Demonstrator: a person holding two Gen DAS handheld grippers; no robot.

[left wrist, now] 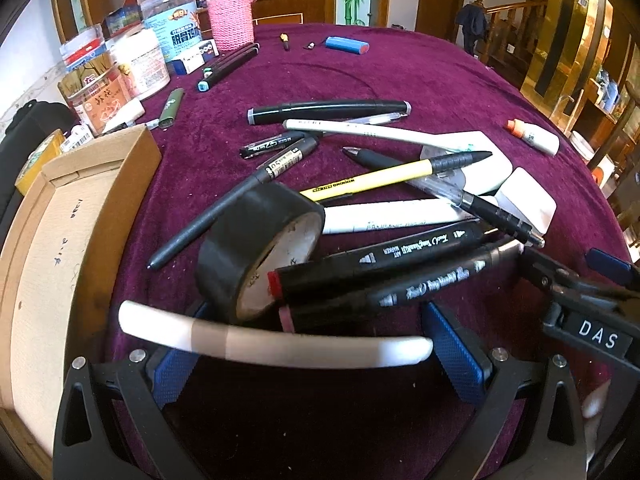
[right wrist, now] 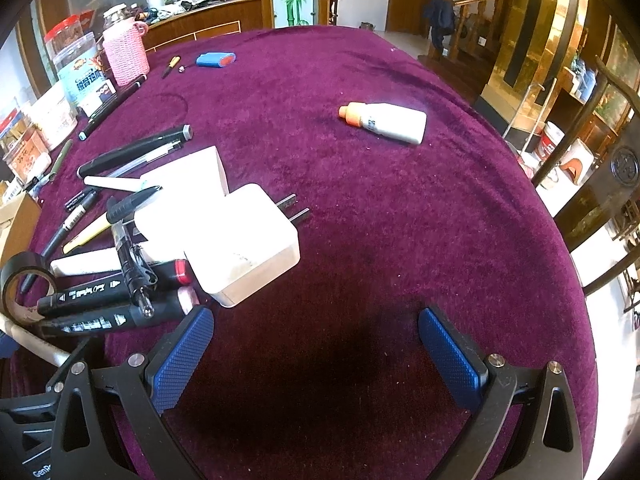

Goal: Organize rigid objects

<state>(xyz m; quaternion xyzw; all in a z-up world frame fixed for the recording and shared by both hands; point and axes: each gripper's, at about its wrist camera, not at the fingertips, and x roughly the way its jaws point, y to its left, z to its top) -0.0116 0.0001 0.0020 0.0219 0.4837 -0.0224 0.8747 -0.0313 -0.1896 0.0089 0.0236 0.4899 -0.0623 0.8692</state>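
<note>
A heap of pens and markers lies on the purple cloth (left wrist: 400, 72). In the left wrist view a black tape roll (left wrist: 256, 248) stands on edge beside two black art markers (left wrist: 400, 256). A white and grey pen (left wrist: 276, 342) lies blurred across my open left gripper (left wrist: 316, 344), not clamped. In the right wrist view my right gripper (right wrist: 316, 344) is open and empty over bare cloth, just right of a white plug adapter (right wrist: 236, 240) and the markers (right wrist: 116, 304). A white bottle with an orange cap (right wrist: 384, 122) lies further off.
A cardboard box (left wrist: 56, 240) stands at the left. Jars, a pink knitted bottle (left wrist: 232, 16) and small packets crowd the far left corner. A blue battery (left wrist: 346, 45) and a green lighter (left wrist: 172, 108) lie on the cloth. The table edge curves at the right, with chairs beyond.
</note>
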